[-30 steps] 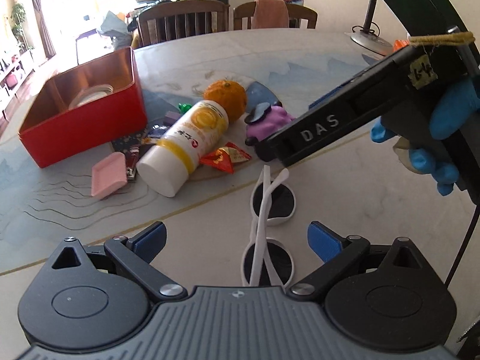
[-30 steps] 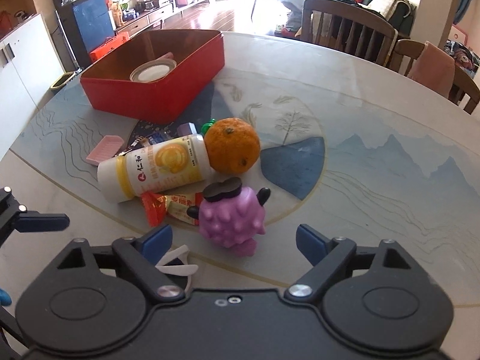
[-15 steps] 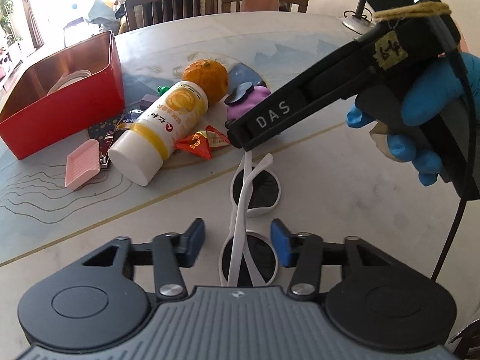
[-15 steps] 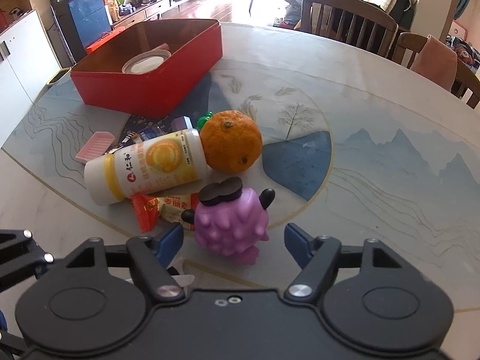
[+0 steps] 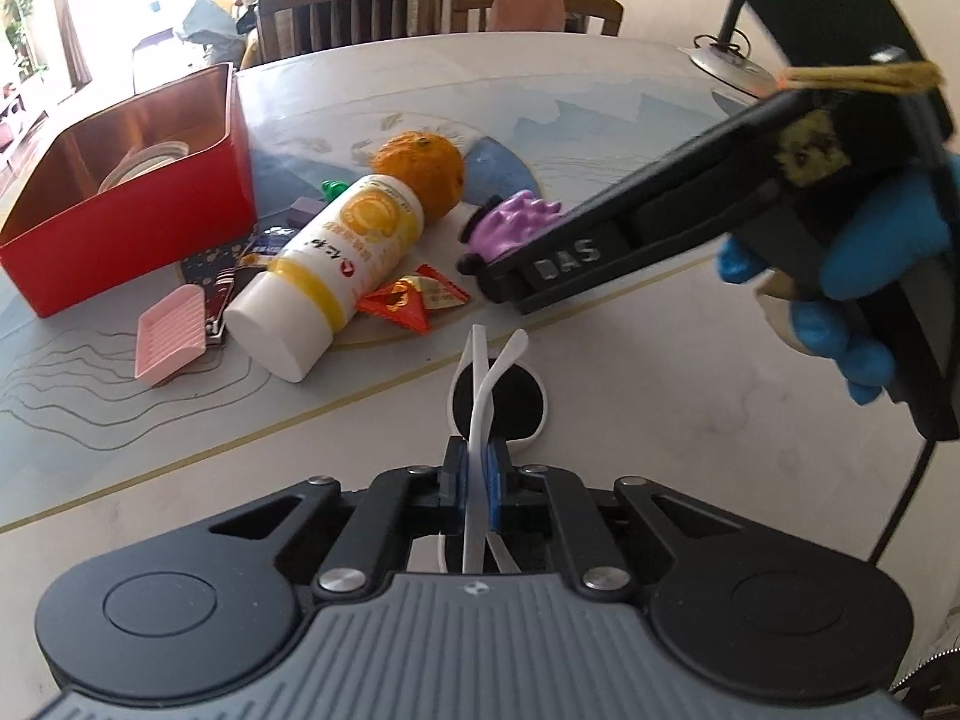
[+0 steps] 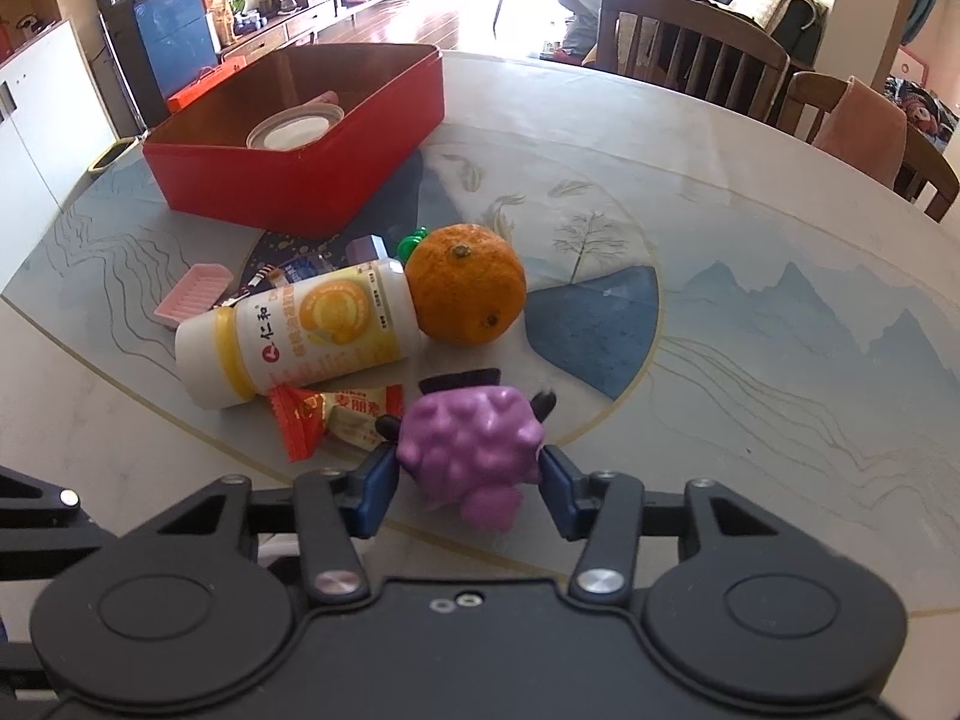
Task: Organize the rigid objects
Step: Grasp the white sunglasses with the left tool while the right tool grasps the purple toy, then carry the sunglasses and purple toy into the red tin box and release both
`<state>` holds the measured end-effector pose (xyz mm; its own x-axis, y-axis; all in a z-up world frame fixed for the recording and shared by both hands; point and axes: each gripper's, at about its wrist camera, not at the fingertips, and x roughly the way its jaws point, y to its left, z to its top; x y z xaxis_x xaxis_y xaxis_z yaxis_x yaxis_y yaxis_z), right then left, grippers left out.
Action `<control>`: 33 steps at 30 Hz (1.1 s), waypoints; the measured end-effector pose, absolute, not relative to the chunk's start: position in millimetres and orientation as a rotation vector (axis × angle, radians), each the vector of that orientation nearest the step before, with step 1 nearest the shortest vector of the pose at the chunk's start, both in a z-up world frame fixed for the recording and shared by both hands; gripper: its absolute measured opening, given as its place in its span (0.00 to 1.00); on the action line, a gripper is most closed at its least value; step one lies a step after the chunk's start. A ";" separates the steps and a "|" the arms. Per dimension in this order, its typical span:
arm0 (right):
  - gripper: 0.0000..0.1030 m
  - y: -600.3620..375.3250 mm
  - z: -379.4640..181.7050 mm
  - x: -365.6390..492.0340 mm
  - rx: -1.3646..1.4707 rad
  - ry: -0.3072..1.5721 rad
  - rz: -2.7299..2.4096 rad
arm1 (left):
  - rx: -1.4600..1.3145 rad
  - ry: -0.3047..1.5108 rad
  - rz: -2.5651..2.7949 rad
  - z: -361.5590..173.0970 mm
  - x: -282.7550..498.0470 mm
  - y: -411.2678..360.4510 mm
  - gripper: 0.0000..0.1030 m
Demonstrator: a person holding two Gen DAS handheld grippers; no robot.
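White sunglasses [image 5: 498,402] with dark lenses lie folded on the table, close in front of me. My left gripper [image 5: 477,480] is shut on their crossed white temple arms. A knobbly purple toy [image 6: 474,438] with black hands and a black hat stands near the table's gold line. My right gripper [image 6: 465,480] is around it, jaws closing, and both blue pads [image 6: 378,480] touch its sides. In the left wrist view the right gripper [image 5: 498,279], held by a blue-gloved hand [image 5: 870,252], reaches down onto the toy [image 5: 516,225].
A red box [image 6: 300,186] holding a round lidded tin stands at the back left. Before it lie a white-and-yellow bottle [image 6: 312,324] on its side, an orange [image 6: 465,291], a red snack packet [image 6: 336,420], a pink tray [image 6: 192,294] and small items. Chairs [image 6: 696,54] line the far edge.
Both grippers have closed from wide open: the left onto the sunglasses' temple arms, the right inward until its pads meet the purple toy. Neither hand has shifted much.
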<state>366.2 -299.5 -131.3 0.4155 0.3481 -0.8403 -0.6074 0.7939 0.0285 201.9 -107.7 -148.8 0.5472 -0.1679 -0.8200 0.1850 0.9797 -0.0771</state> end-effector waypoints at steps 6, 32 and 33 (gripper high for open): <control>0.48 -307.7 -124.3 351.7 -0.283 0.966 0.631 | -0.027 0.971 -0.179 -142.1 199.4 -95.8 0.06; 0.48 -290.5 -43.7 332.2 -0.256 0.858 0.732 | -0.158 0.826 -0.045 -47.2 210.9 -10.6 0.04; 0.48 -287.0 -40.8 333.6 -0.257 0.853 0.736 | -0.153 0.814 -0.036 -41.6 213.7 -6.8 0.04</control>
